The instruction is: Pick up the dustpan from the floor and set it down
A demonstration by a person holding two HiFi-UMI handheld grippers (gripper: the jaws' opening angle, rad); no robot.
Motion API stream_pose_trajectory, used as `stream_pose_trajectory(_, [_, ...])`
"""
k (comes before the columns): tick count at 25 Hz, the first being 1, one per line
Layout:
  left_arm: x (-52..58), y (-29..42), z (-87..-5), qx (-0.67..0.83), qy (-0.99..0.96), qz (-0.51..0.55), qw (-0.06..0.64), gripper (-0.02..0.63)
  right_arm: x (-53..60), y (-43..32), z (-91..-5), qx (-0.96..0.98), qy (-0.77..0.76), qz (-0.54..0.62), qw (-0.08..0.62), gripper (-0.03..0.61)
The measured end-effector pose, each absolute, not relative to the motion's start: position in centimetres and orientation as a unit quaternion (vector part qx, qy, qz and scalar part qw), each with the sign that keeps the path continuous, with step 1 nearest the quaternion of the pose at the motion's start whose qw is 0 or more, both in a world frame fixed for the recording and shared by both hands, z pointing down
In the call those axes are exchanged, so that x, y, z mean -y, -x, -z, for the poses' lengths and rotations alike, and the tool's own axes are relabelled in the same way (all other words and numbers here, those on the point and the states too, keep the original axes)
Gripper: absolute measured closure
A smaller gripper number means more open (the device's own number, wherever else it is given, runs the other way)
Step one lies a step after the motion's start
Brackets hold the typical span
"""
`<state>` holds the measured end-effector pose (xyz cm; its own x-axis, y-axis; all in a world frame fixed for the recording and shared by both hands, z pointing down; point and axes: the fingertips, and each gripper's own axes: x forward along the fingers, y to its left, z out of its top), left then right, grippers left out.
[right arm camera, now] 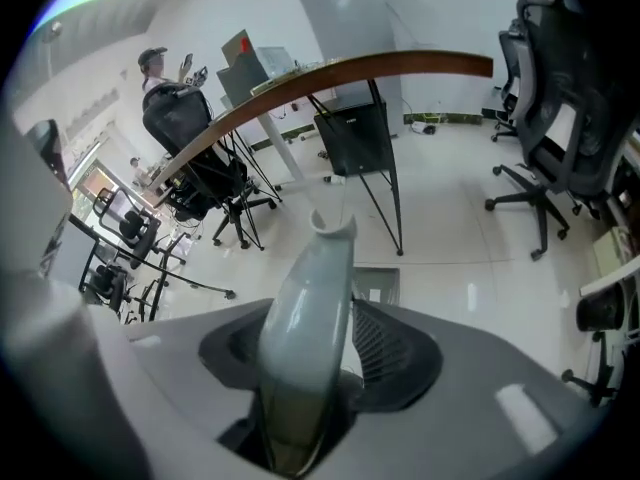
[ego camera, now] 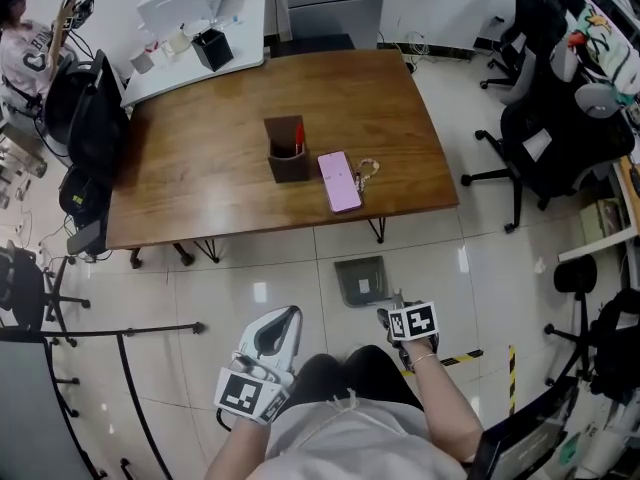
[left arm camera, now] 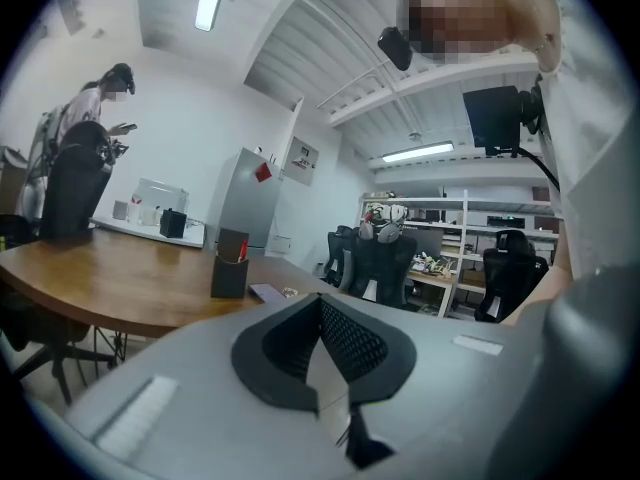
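The grey dustpan (ego camera: pixel 360 280) lies on the white tiled floor just in front of the wooden table; in the right gripper view its pan (right arm camera: pixel 378 286) shows behind the jaws. Its pale grey handle (right arm camera: pixel 310 328) rises between the jaws of my right gripper (right arm camera: pixel 330 363), filling the gap, and the right pad (right arm camera: pixel 385 343) lies against it. In the head view the right gripper (ego camera: pixel 396 314) points steeply down just right of the pan. My left gripper (ego camera: pixel 283 320) hangs to the left, level, pointing at the table, its jaws (left arm camera: pixel 322 353) shut on nothing.
The wooden table (ego camera: pixel 200 188) carries a brown pen holder (ego camera: pixel 287 150), a pink phone (ego camera: pixel 340 180) and keys. Black office chairs (ego camera: pixel 560 138) stand right. A black metal rack (ego camera: pixel 120 368) is at lower left. Yellow-black tape (ego camera: pixel 462 358) marks the floor. A person (ego camera: pixel 30 38) stands far left.
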<state>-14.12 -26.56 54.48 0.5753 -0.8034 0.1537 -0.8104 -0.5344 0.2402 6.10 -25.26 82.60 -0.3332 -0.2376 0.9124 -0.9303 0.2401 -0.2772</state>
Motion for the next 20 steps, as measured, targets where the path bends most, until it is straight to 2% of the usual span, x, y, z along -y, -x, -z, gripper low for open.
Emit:
stream_pose_trajectory(2, [26.7, 13.8, -54.5, 0.454, -0.879, -0.015, 0.145, 0.598, 25.2, -6.7, -82.8, 0.678, -0.427, -0.438, 0.408, 0.407])
stream_pose_trajectory(4, [26.4, 13.7, -54.5, 0.449, -0.88, -0.019, 0.154, 0.598, 24.5, -7.2, -82.9, 0.673, -0.419, -0.422, 0.44, 0.577])
stream_pose_trajectory(7, [25.4, 13.3, -53.9, 0.437, -0.884, -0.025, 0.164, 0.598, 22.9, -8.1, -82.8, 0.661, -0.414, -0.415, 0.468, 0.578])
stream_pose_trajectory(15, [21.4, 13.4, -48.7, 0.414, -0.891, -0.027, 0.187, 0.598, 19.8, -9.5, -74.0, 0.668, -0.42, -0.402, 0.464, 0.578])
stream_pose_trajectory(20, [17.5, 12.6, -46.8, 0.403, -0.899, -0.016, 0.17, 0.598, 15.4, -11.4, -69.5, 0.676, -0.433, -0.393, 0.449, 0.578])
